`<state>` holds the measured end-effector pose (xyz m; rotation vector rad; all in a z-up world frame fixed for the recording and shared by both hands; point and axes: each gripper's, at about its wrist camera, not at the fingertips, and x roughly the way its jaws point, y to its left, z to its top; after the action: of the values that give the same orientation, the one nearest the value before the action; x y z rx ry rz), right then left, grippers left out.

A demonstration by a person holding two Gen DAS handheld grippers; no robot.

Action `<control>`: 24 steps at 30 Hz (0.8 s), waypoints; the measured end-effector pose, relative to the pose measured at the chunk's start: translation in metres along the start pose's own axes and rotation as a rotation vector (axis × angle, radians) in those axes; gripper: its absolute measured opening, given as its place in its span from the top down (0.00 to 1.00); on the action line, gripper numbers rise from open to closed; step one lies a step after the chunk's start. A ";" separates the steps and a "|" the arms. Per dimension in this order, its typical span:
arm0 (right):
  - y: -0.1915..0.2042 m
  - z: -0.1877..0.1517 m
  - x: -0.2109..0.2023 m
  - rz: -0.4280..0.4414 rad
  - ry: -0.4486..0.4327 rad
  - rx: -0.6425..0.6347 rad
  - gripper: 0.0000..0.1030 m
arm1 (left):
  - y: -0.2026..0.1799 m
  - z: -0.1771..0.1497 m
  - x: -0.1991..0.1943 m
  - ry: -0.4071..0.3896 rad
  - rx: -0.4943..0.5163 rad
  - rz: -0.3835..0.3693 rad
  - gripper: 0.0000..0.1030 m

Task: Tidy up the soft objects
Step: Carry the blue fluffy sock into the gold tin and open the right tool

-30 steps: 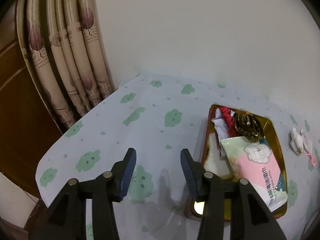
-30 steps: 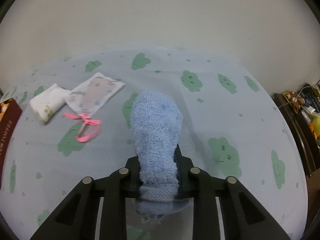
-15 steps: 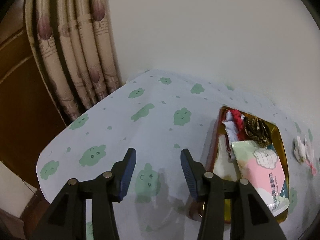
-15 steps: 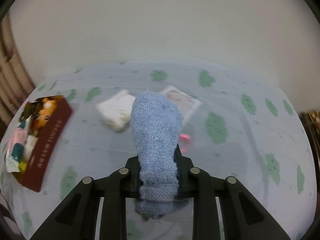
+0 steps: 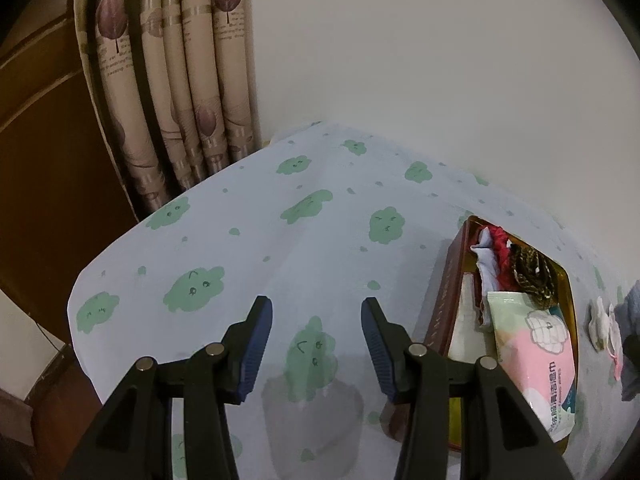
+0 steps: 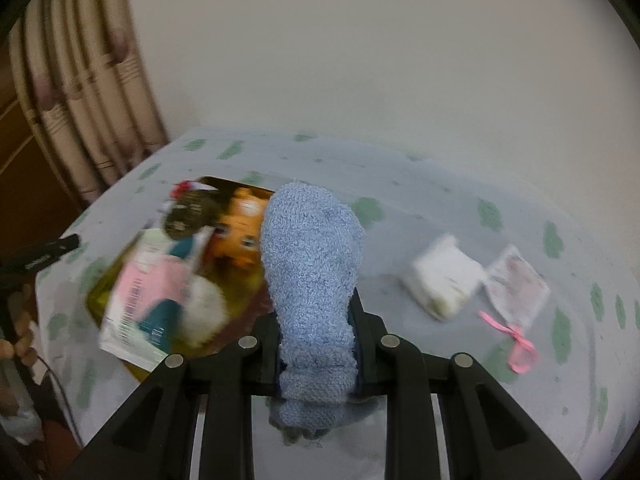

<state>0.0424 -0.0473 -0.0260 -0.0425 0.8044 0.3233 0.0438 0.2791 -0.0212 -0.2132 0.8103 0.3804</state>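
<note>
Gold-lined tray (image 5: 570, 292) holds wipes pack (image 5: 532, 356) and bunched fabrics (image 5: 508, 256).

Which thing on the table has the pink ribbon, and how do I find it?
Look on the cloud-print tablecloth, on the far side of the blue sock from the box. Past the white folded cloth lies the flat printed pouch. Only it has a pink ribbon.

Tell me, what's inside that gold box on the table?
The gold box holds a pink tissue pack, a red cloth, a pale cloth and a dark patterned bundle. Whatever lies beneath them is covered.
</note>
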 end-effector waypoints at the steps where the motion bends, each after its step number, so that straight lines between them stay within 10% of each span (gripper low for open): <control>1: 0.008 0.004 0.002 0.019 0.001 -0.008 0.78 | 0.001 0.000 0.000 0.001 -0.006 -0.002 0.54; 24: 0.066 0.016 0.097 0.002 0.159 0.021 0.73 | 0.003 0.001 0.002 0.008 -0.015 0.009 0.54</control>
<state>0.0966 0.0443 -0.0782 -0.0488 0.9655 0.3159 0.0439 0.2826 -0.0220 -0.2254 0.8163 0.3943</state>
